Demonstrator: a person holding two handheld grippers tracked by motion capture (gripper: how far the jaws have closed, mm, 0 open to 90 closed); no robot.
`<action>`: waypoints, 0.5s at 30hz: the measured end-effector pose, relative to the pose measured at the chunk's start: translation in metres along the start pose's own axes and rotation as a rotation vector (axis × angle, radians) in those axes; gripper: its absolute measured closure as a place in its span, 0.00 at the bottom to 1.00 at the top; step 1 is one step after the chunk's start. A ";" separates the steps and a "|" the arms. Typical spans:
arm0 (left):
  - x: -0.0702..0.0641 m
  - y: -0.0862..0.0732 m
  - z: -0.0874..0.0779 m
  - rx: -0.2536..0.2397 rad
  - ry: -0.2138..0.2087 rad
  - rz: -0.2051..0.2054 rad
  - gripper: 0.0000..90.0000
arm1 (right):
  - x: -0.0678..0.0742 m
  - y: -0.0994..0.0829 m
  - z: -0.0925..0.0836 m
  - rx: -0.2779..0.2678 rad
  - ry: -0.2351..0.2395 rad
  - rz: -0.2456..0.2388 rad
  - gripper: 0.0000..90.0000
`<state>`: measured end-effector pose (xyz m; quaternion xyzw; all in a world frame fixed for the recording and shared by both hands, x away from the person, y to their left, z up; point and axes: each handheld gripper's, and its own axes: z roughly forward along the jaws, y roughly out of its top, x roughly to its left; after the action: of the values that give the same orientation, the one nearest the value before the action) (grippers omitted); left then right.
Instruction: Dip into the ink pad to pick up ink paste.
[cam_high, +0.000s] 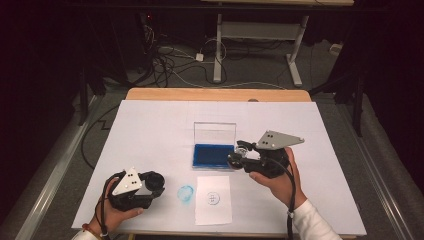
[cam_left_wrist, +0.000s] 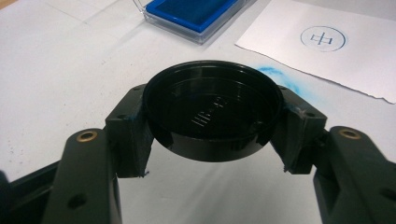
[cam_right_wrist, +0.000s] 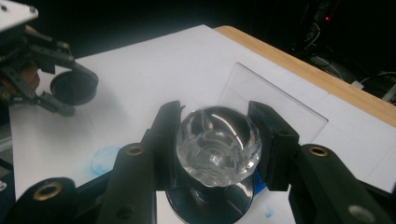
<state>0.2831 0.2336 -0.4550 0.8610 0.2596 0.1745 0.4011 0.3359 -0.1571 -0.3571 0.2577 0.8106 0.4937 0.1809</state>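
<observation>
1. The stamp (cam_right_wrist: 217, 144), a clear faceted knob above a dark round base, sits clenched between the jaws of the right gripper (cam_high: 243, 156); in the right gripper view the pads press on both sides of the knob and the base hangs below them
2. In the high view the stamp (cam_high: 236, 159) is just at the right edge of the blue ink pad (cam_high: 214, 156), held at the tip of that gripper
3. The ink pad lies in an open clear case (cam_high: 215, 133) whose lid stands up behind it, on the far side of the right gripper's jaws
4. The left gripper (cam_left_wrist: 212, 116) grasps a black round cap (cam_left_wrist: 212, 109), hollow side up, its pads tight on the rim at both sides
5. In the high view that cap (cam_high: 155, 179) is held near the table's near edge, well apart from the stamp
6. Between the two grippers, closer to the left one, a smudge of blue ink (cam_high: 185, 193) marks the white table cover (cam_high: 150, 125)
7. Just beyond the smudge lies a sheet of paper (cam_high: 213, 200) bearing a round blue stamp print (cam_left_wrist: 323, 38), below and near the right gripper
</observation>
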 end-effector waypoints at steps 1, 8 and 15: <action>0.000 0.000 0.000 0.002 -0.002 0.002 0.41 | -0.002 0.003 0.001 0.001 0.002 0.002 0.63; 0.000 0.000 -0.002 -0.004 -0.003 -0.011 0.41 | -0.006 0.032 0.008 0.009 -0.008 -0.031 0.63; 0.001 0.000 -0.001 -0.009 -0.011 -0.015 0.41 | -0.011 0.047 0.028 0.041 -0.009 -0.043 0.63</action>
<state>0.2828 0.2351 -0.4542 0.8581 0.2632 0.1678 0.4078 0.3714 -0.1264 -0.3268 0.2461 0.8250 0.4720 0.1896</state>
